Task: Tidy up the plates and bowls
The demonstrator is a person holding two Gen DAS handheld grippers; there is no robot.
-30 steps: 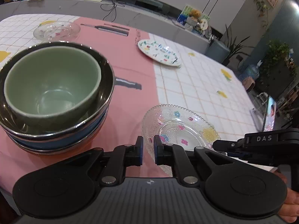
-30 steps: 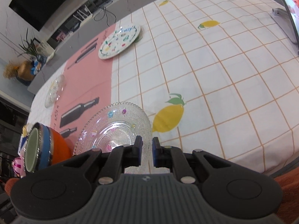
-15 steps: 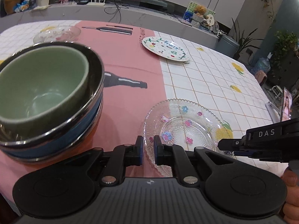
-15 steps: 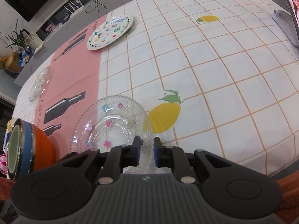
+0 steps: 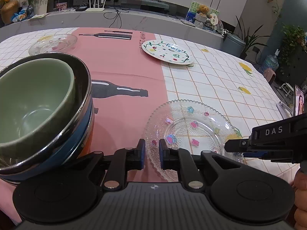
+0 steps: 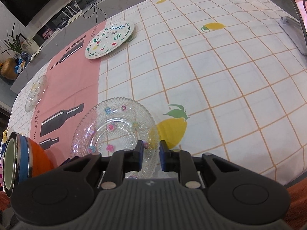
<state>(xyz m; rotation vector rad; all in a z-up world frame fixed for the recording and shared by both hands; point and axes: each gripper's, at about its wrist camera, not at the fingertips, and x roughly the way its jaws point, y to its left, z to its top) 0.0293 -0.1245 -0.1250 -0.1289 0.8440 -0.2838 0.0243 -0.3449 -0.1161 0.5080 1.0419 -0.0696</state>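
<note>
A clear glass plate with flower stickers (image 5: 191, 132) lies near the table's front edge; it also shows in the right wrist view (image 6: 115, 132). My left gripper (image 5: 152, 154) hovers at its near left rim, jaws a small gap apart, empty. My right gripper (image 6: 150, 156) sits over its near right rim, slightly open, empty; its side shows in the left wrist view (image 5: 268, 141). A stack of bowls (image 5: 48, 103), green inside steel, blue and orange, stands at the left, also in the right wrist view (image 6: 23, 161).
A white "Fruity" plate (image 5: 167, 52) (image 6: 110, 38) lies farther back. A second clear glass plate (image 5: 53, 43) (image 6: 36, 92) lies at the far left. A phone on a stand (image 6: 295, 19) stands at the right. The tablecloth (image 6: 211, 76) is pink and checked.
Both grippers drew back and lifted a little; the view rose and the bowl stack slid leftward. The right gripper's jaws opened slightly wider over the glass plate's rim.
</note>
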